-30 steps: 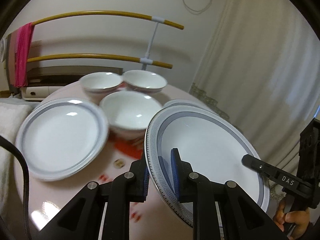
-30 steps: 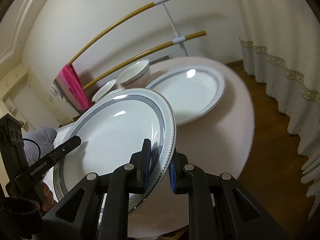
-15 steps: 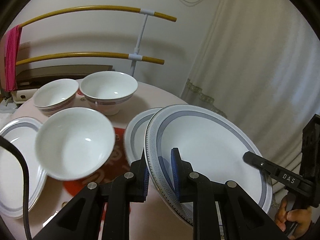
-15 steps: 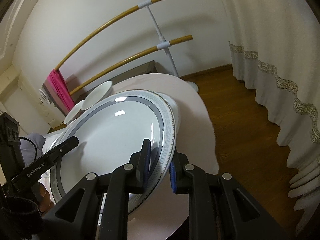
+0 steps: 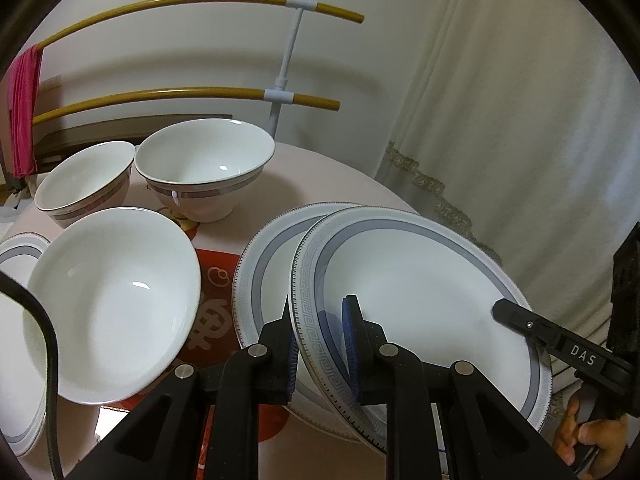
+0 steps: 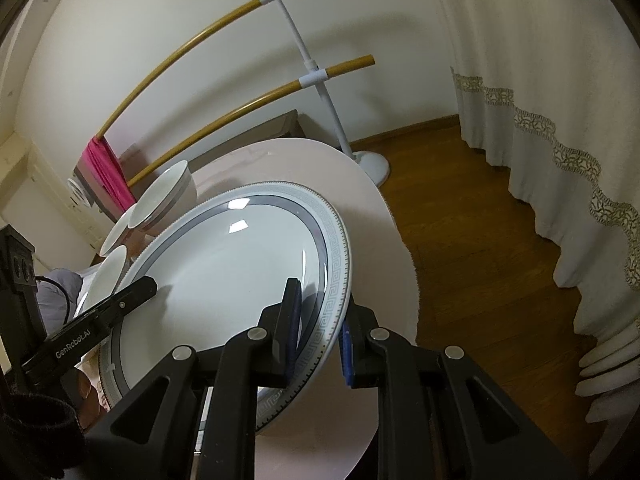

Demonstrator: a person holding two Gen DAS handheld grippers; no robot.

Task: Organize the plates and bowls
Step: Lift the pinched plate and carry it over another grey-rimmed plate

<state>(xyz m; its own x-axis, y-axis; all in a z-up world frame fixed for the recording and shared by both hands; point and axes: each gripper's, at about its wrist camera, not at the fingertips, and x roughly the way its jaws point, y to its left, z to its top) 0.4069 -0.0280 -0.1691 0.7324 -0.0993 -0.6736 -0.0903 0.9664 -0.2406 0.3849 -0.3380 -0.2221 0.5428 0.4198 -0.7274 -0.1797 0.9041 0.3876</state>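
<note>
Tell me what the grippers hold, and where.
Both grip one plate by its rim: left gripper on one edge, right gripper on the opposite.

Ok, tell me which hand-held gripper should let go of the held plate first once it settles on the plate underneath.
Left, probably: the left hand-held gripper grips the held plate over the lower plate.

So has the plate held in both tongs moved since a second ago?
Yes. The held plate has travelled across the table to the right, away from the bowls, and now hangs over the second plate near the curtain.
</note>
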